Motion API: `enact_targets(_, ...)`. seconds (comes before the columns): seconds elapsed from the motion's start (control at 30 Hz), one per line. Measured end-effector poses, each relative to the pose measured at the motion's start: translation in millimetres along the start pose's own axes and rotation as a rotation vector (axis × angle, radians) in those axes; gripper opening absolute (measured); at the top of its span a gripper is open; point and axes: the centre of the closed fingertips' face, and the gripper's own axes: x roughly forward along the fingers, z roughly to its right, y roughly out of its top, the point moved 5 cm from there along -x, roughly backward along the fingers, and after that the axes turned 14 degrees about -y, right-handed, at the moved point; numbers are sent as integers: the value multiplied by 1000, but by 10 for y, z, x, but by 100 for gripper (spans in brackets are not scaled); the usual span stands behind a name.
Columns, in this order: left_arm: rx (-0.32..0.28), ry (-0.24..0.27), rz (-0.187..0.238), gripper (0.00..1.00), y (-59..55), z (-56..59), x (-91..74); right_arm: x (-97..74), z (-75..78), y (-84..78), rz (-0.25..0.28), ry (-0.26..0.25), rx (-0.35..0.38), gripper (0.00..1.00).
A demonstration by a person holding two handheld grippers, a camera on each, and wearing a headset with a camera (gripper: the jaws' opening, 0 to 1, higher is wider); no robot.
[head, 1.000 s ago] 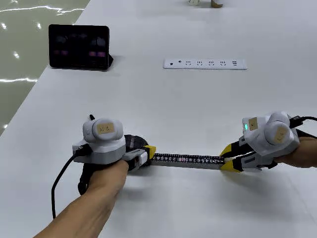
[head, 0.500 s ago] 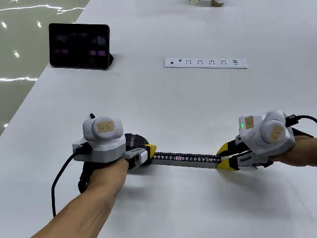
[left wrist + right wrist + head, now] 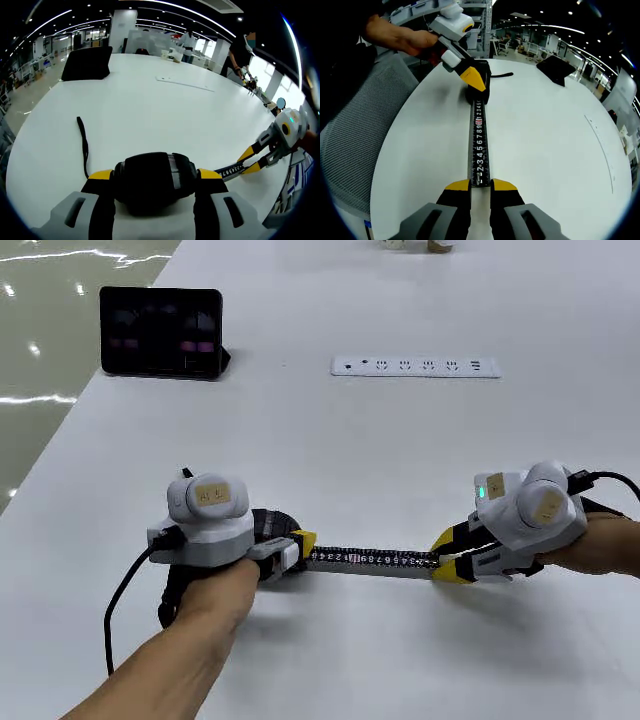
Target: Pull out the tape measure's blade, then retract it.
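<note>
Blade (image 3: 375, 560) drawn part-way out, flat on desk (image 3: 330, 450); left gripper (image 3: 298, 545) jaws closed round tape measure case (image 3: 152, 182); right gripper (image 3: 442, 558) jaws pinched shut on blade tip; pull-out judged done or nearly so, retraction not yet done; tablet (image 3: 160, 332) and power strip (image 3: 415, 367) sit well apart at far side; nothing blocks the blade's line.

Blade (image 3: 479, 145) seemingly between right gripper (image 3: 480, 185) jaws

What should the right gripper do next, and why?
Probably ease the right gripper, shut on the blade tip, further toward the case: the exposed blade has shortened over the last second, so retraction looks underway, and the left gripper holds the case.
</note>
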Motion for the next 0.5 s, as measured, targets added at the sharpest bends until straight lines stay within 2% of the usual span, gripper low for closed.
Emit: enact_targets(0.5,-5,-3,-2,58,3,-13,2,83,5,87,12,6,-1,11)
